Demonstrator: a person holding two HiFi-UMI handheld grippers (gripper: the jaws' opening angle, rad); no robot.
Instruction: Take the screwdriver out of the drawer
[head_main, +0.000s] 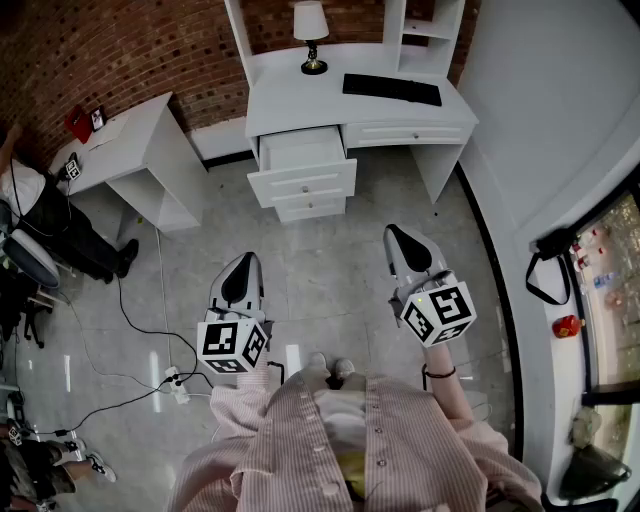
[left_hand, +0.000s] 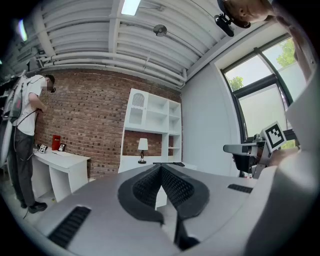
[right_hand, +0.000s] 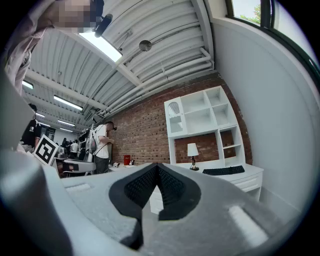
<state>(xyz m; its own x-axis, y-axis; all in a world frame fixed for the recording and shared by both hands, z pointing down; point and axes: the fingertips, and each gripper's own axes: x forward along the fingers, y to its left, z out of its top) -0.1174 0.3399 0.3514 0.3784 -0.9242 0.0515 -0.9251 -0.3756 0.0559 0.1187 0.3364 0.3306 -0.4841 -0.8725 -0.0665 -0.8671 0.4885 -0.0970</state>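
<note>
The white desk (head_main: 290, 105) stands against the brick wall across the floor, with its top drawer (head_main: 300, 150) pulled out. No screwdriver shows in any view; the drawer's inside is too small to make out. My left gripper (head_main: 243, 260) and right gripper (head_main: 394, 234) hang level over the floor, well short of the desk, both pointing toward it. The left gripper (left_hand: 161, 169) is shut with its pads meeting and nothing between them. The right gripper (right_hand: 157, 166) is likewise shut and empty. The desk (right_hand: 235, 175) shows small and far ahead in both gripper views.
A lamp (head_main: 311, 35) and a black keyboard (head_main: 392, 88) sit on the desk. A second white table (head_main: 135, 140) stands at the left with a person (head_main: 40, 215) beside it. Cables and a power strip (head_main: 176, 385) lie on the floor at left. A black bag (head_main: 545, 265) hangs at the right wall.
</note>
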